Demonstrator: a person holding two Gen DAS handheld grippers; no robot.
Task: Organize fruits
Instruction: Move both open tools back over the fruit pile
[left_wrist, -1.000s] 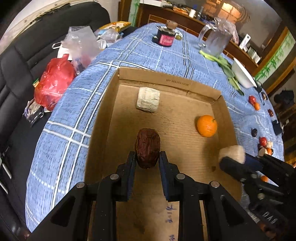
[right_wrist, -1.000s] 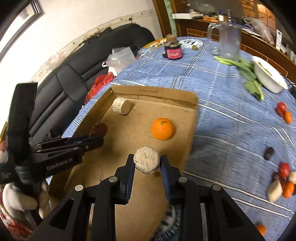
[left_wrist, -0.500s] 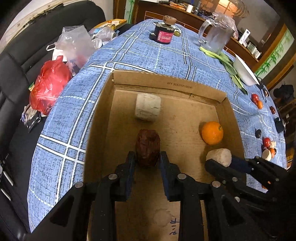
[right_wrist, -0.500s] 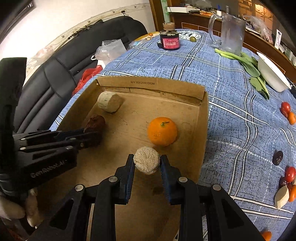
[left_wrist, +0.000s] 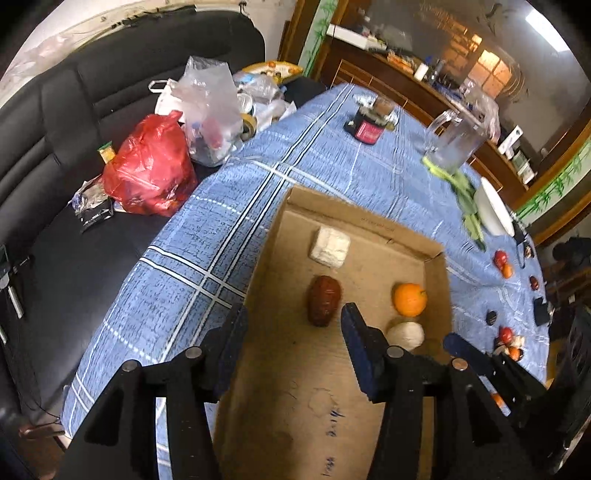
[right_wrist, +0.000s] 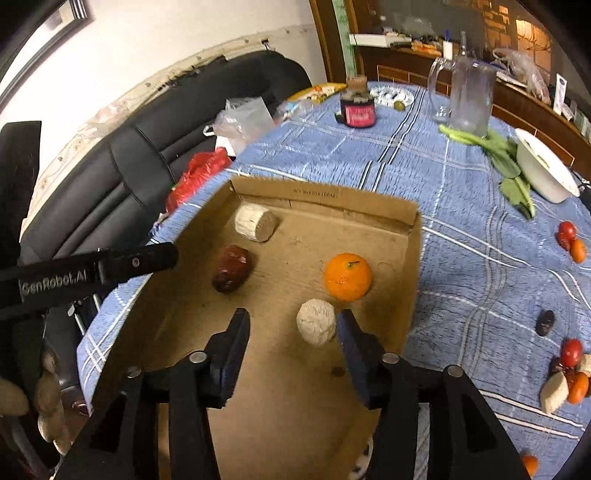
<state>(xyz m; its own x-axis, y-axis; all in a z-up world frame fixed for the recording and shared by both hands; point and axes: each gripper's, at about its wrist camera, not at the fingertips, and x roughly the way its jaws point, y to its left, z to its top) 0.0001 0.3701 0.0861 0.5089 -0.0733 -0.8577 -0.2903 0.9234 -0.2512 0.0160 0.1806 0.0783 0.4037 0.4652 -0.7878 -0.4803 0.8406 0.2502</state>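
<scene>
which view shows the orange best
The right wrist view: the orange sits large and unobstructed on the cardboard box floor, green stem mark visible. The left wrist view shows it too, whole but smaller and farther off, near the box's right wall.

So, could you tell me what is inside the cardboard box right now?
The cardboard box holds four loose items: an orange, a dark red date, a pale cylinder and a pale round piece. Both grippers cover its near floor.

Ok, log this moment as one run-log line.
left gripper: open, red date in cardboard box | right gripper: open, beige round piece in box beside orange
</scene>
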